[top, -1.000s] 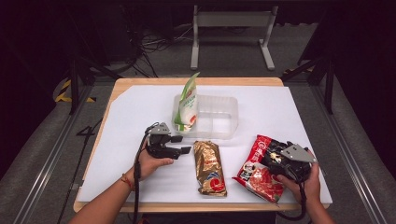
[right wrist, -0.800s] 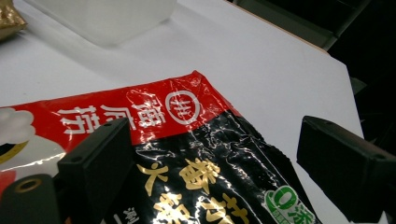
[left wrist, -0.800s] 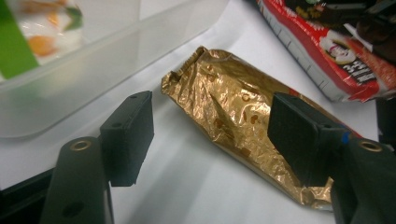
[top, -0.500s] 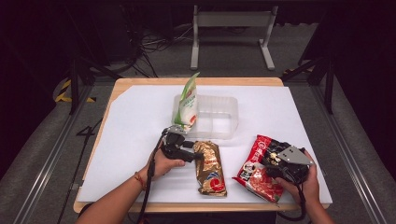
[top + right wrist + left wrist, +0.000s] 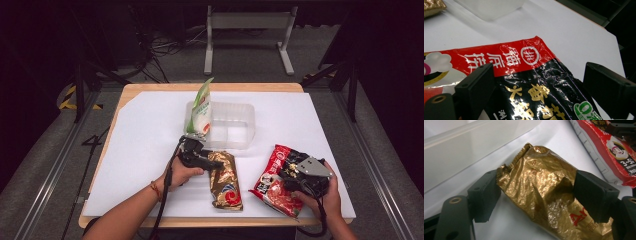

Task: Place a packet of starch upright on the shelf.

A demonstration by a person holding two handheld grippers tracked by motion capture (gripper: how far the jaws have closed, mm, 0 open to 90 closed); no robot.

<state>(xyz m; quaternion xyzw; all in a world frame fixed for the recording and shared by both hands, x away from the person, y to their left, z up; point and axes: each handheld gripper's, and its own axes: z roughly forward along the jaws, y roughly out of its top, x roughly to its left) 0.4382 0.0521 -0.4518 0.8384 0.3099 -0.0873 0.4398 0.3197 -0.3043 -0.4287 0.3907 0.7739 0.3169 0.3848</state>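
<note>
**One packet binned, two on the table, both grippers lined up**

Tally so far: the green-and-white pouch (image 5: 202,111) stands upright in the left compartment of the clear plastic bin (image 5: 234,131), leaning on its wall. That looks like the finished share of the packing job. Right compartment looks bare.

Left gripper (image 5: 210,163): jaws spread around the upper end of the gold snack packet (image 5: 225,179), which lies flat on the white table cover (image 5: 145,135), just in front of the bin. In the left gripper view the pads bracket the crinkled foil (image 5: 544,187), one on each side, touching or nearly so, with no squeeze showing yet. Packet not lifted.

Right gripper (image 5: 295,172): sits over the red-and-black noodle packet (image 5: 274,182) near the table's right front corner. In the right gripper view its jaws stand wide, either side of the packet's black panel (image 5: 536,87), and no grip is taken.

Judgement: roughly a third done. Left to do: close on the gold packet, carry it into the bin, then the same for the red one. The slippery foil may slide if pinched too near its end.
</note>
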